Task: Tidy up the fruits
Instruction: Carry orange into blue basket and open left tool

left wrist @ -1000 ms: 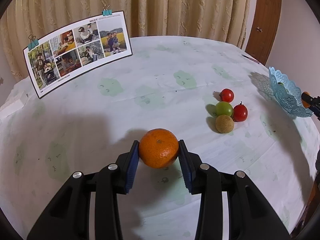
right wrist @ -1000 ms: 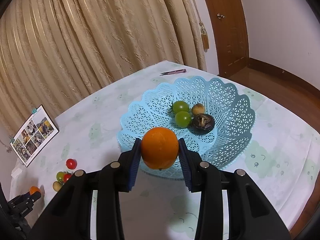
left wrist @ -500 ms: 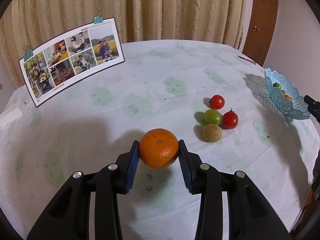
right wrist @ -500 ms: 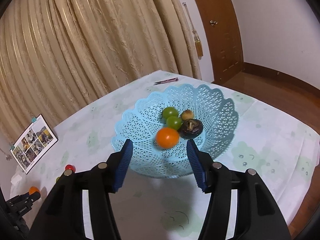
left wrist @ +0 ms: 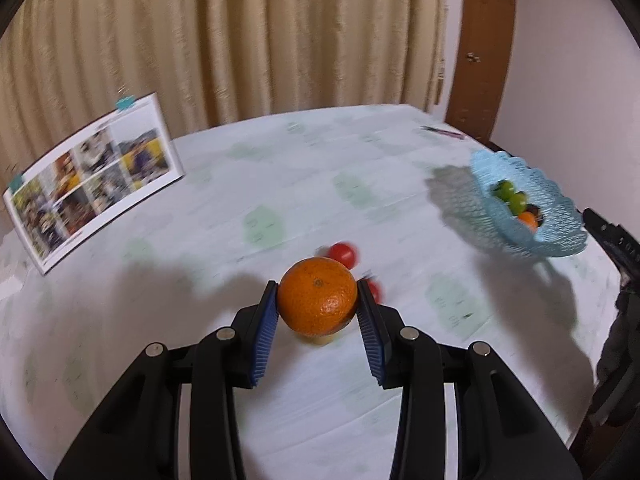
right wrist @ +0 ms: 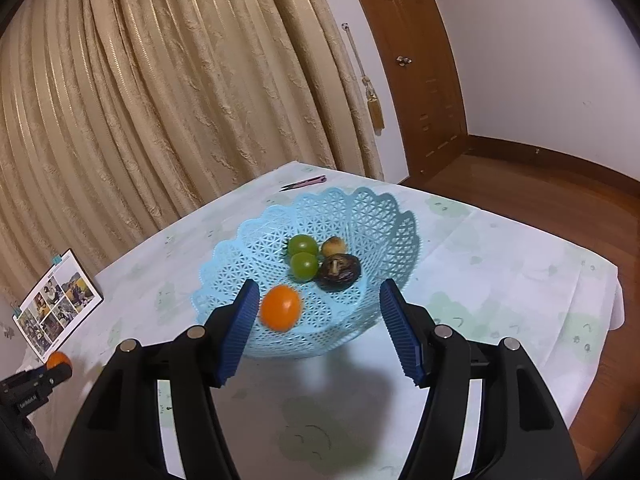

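Blue-padded left claw [left wrist: 317, 307]: clamped on a round orange mandarin [left wrist: 317, 306], above the pale green-patterned cloth surface [left wrist: 280, 184].
Right claw [right wrist: 316, 330]: spread wide, holding nothing.
Light blue lattice plastic basket [right wrist: 360, 216]: holds a smooth orange fruit [right wrist: 281, 307], two green fruits [right wrist: 303, 255].
Red cherry tomato [left wrist: 343, 253]: on surface behind mandarin.

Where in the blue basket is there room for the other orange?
The basket has bare mesh on its left side and far wall. Its middle is crowded: two green fruits, a tan one and a dark one huddle there, with an orange near the front. The left gripper holds the other orange.
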The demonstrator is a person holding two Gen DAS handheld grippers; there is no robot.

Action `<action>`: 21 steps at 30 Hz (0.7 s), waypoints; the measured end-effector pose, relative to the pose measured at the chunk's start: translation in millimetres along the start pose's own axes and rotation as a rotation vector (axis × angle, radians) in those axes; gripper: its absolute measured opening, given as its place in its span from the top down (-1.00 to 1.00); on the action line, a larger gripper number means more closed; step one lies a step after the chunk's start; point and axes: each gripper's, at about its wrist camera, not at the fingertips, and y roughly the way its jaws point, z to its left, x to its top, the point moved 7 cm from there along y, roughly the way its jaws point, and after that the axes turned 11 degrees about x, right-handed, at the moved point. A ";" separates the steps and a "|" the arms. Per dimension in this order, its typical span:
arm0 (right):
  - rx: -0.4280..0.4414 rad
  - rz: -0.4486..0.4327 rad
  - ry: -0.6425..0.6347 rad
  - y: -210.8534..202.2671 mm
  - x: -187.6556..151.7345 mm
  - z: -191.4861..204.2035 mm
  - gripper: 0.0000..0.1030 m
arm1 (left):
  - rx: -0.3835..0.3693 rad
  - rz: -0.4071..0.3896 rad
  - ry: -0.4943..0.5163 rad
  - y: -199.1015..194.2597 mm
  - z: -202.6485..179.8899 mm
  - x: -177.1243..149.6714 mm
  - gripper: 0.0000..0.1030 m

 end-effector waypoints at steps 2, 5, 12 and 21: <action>-0.002 0.004 0.005 -0.8 -0.1 -5.2 -0.26 | -0.017 -0.012 0.017 -0.9 -13.4 7.7 0.24; 0.004 0.022 0.021 1.1 -3.4 -11.9 -0.27 | -0.040 -0.031 0.046 -0.6 -35.7 19.9 0.24; 0.009 0.028 0.048 0.3 -9.1 -23.3 -0.27 | -0.094 -0.057 0.113 8.2 -95.4 46.4 0.24; 0.024 0.051 0.067 4.3 -18.9 -27.2 -0.27 | -0.137 -0.072 0.179 27.5 -160.3 72.1 0.24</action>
